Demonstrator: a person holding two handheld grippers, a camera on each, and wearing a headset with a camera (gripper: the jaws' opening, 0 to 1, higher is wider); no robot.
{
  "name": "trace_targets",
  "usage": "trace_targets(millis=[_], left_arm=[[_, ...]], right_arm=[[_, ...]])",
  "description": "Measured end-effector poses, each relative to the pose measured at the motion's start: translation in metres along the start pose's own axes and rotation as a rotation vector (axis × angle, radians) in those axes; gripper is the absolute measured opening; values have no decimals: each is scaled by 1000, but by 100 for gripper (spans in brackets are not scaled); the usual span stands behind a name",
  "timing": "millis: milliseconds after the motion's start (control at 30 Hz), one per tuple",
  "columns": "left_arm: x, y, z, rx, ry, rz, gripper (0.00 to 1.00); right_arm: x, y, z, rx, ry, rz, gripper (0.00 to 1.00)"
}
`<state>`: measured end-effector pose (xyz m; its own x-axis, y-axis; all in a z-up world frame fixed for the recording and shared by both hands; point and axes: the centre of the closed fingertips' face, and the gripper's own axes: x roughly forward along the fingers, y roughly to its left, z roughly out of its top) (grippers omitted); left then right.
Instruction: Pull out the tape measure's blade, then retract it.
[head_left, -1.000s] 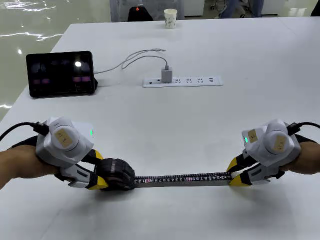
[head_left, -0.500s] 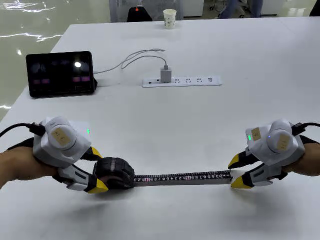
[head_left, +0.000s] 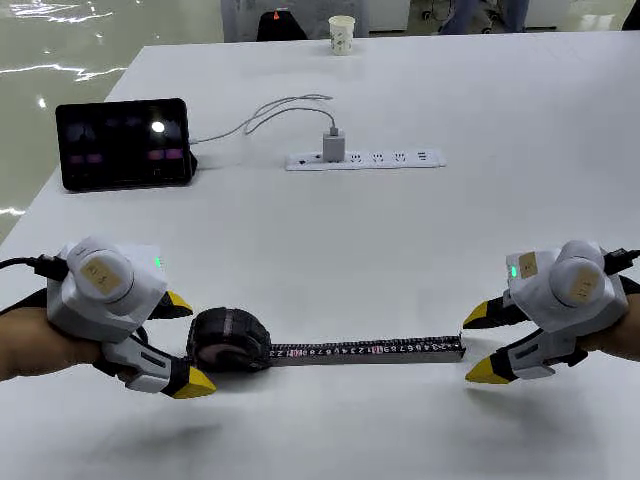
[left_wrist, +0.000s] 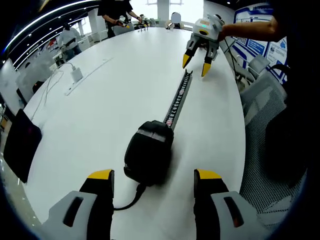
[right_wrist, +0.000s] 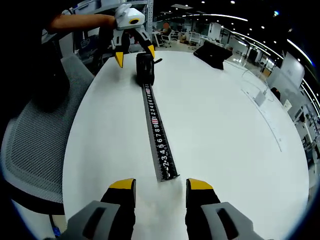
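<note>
A black tape measure (head_left: 229, 340) lies on the white table (head_left: 400, 240), its blade (head_left: 365, 349) pulled out flat to the right. My left gripper (head_left: 184, 341) is open just left of the case (left_wrist: 149, 152), not touching it. My right gripper (head_left: 478, 342) is open just beyond the blade's hooked tip (right_wrist: 169, 175), which lies free on the table ahead of its jaws. The blade (right_wrist: 154, 129) runs straight from the case (right_wrist: 145, 66) to that tip. In the left gripper view the right gripper (left_wrist: 196, 63) hangs over the far end of the blade (left_wrist: 178, 98).
A dark tablet (head_left: 125, 144) stands at the back left. A white power strip (head_left: 365, 159) with a plugged charger (head_left: 333, 147) and cable lies mid-table. A paper cup (head_left: 341, 35) sits at the far edge. An office chair (right_wrist: 30, 150) stands beside the table.
Both grippers have opened and backed off: the left one let go of the case and the right one released the blade tip. The blade stays extended on the table.
</note>
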<state>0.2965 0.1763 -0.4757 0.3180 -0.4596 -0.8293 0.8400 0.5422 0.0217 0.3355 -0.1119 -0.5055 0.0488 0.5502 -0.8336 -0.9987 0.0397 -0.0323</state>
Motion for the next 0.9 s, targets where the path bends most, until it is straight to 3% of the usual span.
trace_targets(millis=[433, 600, 900], left_arm=[[-7, -15, 1, -84, -61, 27, 71], [-12, -19, 2, -133, -98, 53, 75], [-17, -36, 2, -218, -160, 89, 80]], right_arm=[[-10, 14, 0, 33, -27, -39, 48], [-13, 20, 3, 76, -59, -55, 53], [-17, 35, 10, 142, -105, -91, 61]])
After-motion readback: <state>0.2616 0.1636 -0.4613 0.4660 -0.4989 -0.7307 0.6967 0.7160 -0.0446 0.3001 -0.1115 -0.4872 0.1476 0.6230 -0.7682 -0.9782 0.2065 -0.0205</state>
